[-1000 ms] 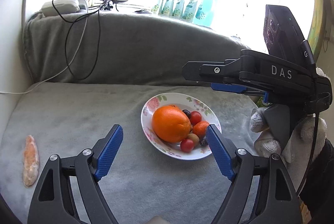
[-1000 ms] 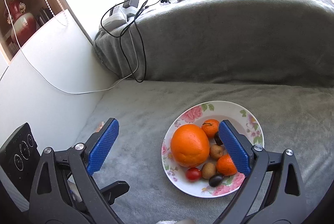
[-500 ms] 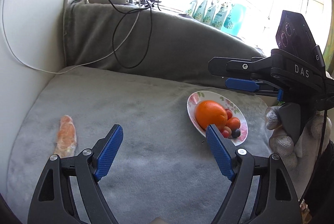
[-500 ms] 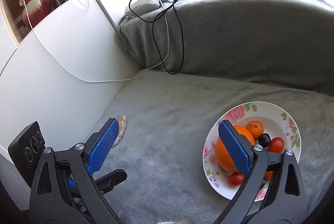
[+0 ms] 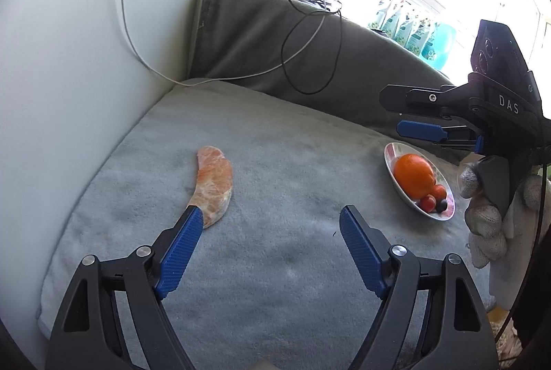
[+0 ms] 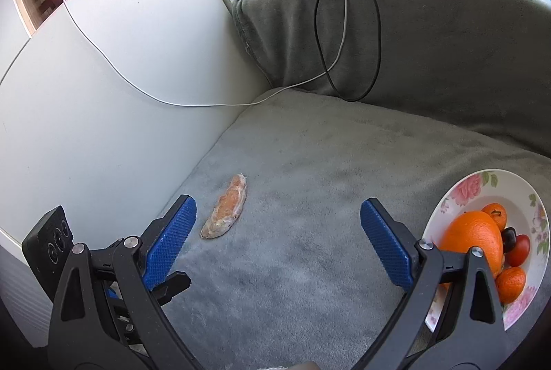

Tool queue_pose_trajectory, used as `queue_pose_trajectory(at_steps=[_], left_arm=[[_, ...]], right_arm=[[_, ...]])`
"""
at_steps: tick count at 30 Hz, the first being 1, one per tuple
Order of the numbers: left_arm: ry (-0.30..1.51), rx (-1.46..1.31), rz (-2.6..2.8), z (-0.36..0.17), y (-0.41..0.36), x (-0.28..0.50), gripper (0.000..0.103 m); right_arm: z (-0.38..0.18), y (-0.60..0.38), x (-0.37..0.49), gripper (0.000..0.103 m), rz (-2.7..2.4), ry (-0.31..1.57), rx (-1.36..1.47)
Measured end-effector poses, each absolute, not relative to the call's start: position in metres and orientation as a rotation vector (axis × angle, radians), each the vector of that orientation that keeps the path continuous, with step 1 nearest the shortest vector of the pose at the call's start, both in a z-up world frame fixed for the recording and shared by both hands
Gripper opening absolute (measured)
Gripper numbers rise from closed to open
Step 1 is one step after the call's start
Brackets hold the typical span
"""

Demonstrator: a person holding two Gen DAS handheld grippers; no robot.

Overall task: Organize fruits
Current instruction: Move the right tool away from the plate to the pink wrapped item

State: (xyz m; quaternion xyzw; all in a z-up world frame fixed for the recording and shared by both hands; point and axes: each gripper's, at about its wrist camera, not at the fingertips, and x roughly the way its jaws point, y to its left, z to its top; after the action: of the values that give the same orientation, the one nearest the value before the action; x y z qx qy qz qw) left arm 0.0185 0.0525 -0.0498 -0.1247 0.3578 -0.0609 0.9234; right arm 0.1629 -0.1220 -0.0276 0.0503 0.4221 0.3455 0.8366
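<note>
Fingers spread and empty on both grippers, the left gripper [image 5: 268, 228] has swung off the fruit plate [image 5: 396, 177], now at three o'clock, toward the wrapped fruit segment [image 5: 213, 185] at ten o'clock on the grey cushion [image 5: 292, 163], likely the last stray piece.

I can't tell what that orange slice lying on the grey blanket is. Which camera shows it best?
The left wrist view: the wrapped orange slice lies close and large, only its near tip hidden behind the left hand-held gripper. The right wrist view shows it whole but smaller and farther off.
</note>
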Motion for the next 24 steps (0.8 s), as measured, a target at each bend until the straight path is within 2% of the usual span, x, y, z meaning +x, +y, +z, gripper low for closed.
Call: queue_pose_trajectory(at_steps=[14,15,17,24], left_arm=[[0.780,-0.315,-0.024,-0.080,0.094,-0.008,0.082],[0.785,-0.314,-0.020,-0.083,0.096,-0.009,0.082],[0.797,-0.318,-0.015,-0.088,0.098,-0.011,0.082],[0.811,-0.360,-0.008,-0.101,0.110,-0.016,0.082]], right_arm=[[-0.069,-0.039,0.156,0.097,0.752,0.974,-0.008],[-0.072,-0.032,0.156,0.096,0.751,0.980,-0.018],[-0.078,-0.021,0.156,0.088,0.748,0.998,-0.036],[-0.101,0.011,0.156,0.080,0.723,1.047,-0.086]])
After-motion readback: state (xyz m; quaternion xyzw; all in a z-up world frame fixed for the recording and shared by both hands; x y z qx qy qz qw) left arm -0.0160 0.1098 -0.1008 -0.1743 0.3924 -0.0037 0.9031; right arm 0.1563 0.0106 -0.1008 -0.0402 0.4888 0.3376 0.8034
